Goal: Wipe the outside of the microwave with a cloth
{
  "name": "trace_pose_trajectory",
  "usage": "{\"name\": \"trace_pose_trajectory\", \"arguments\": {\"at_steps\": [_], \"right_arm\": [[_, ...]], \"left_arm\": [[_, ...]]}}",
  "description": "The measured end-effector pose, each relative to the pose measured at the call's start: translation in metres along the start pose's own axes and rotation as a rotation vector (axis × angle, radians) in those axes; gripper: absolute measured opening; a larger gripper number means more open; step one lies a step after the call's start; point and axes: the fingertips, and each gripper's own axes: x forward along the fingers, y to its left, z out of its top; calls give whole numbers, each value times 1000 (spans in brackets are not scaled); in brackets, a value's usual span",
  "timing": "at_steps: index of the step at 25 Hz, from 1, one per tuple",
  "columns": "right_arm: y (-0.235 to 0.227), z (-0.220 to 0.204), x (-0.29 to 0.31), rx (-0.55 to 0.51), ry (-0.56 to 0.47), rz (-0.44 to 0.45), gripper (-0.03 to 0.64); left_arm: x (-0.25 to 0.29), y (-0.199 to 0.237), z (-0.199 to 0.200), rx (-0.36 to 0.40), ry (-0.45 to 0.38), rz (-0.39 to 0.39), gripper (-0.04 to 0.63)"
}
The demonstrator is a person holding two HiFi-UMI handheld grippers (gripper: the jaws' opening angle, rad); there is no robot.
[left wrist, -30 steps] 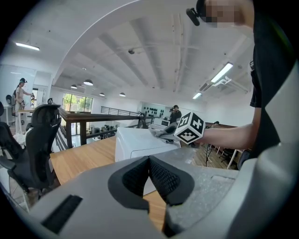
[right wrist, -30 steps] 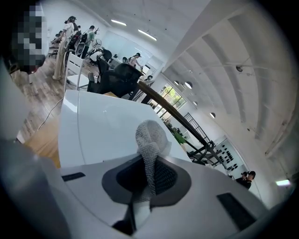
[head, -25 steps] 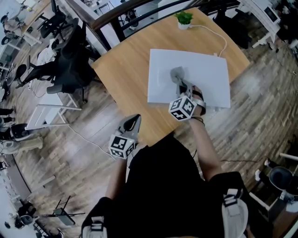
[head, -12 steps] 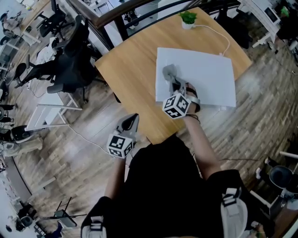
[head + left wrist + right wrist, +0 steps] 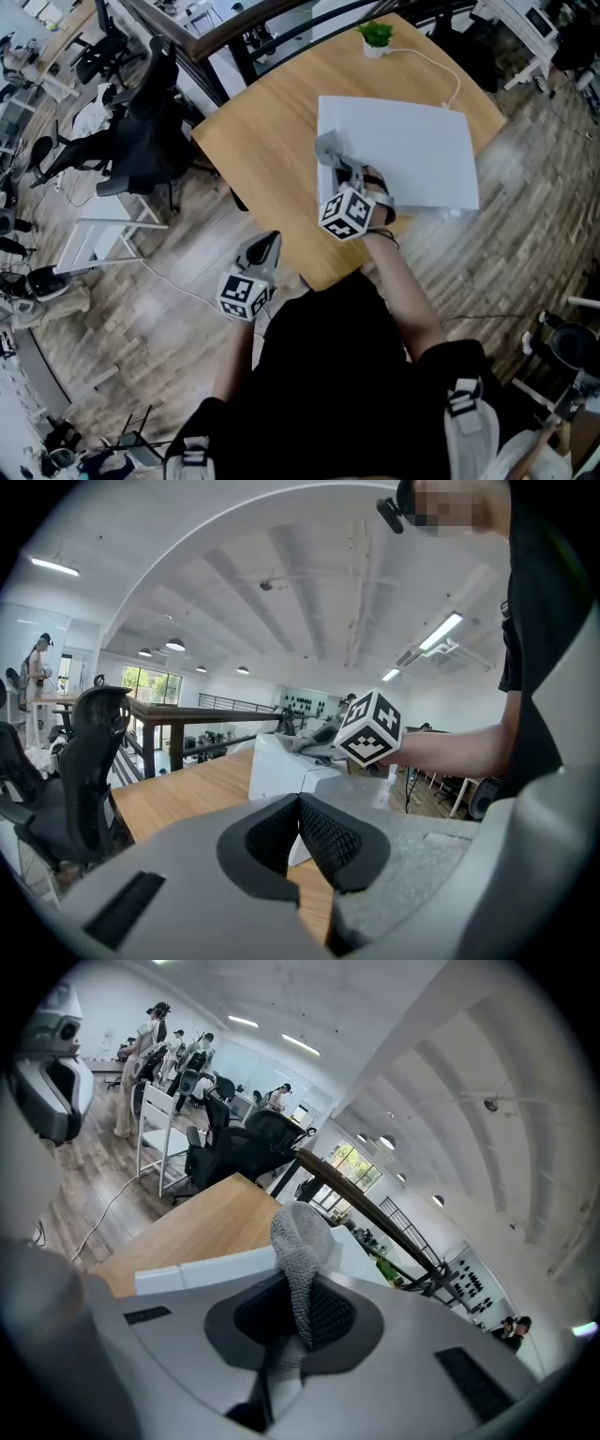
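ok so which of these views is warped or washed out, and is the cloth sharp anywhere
Head view: mild fisheye bend at the edges, the white microwave reads as flat, featureless white. Both gripper views: strong fisheye with black corners. Right gripper view: the cloth weave is sharp.

The grey left hand-held gripper point(image 5: 267, 246) is drawn in close to the person's body, with the left forearm point(image 5: 234, 356) bent beside the torso. Its jaws are pressed together with nothing between them. The grey right hand-held gripper point(image 5: 339, 165) reaches forward on an outstretched bare forearm point(image 5: 401, 286). Its jaws are clamped on a grey knitted cloth point(image 5: 300, 1241), which sticks out past the tips.
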Motion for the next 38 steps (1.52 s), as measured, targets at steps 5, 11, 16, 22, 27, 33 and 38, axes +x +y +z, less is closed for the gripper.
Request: {"name": "trace_pose_trajectory", "arguments": {"at_steps": [5,11,16,22,27,33,38], "right_arm": [[8,5,3,-42,15,-12,9],[8,12,11,-47,18,-3,8],[-2,17,28,-56,47,-3,9],[-23,18,49,-77,63,-33,9],[-34,13,57,-123,61,-42,9],[-37,15,66,-141,38,-17,8],[-43,16,71,-156,29,-15,9]], "left_arm": [[-3,1,1,6,-12,-2,2],[-12,5,-7,-7,-19,6,2],[-18,6,-10,-12,-23,24,2],[-27,18,-12,-51,-41,82,2],[-18,13,-11,-56,-48,111,2],[-6,0,-1,-69,-62,130,2],[-1,-6,-2,-79,-50,146,2]]}}
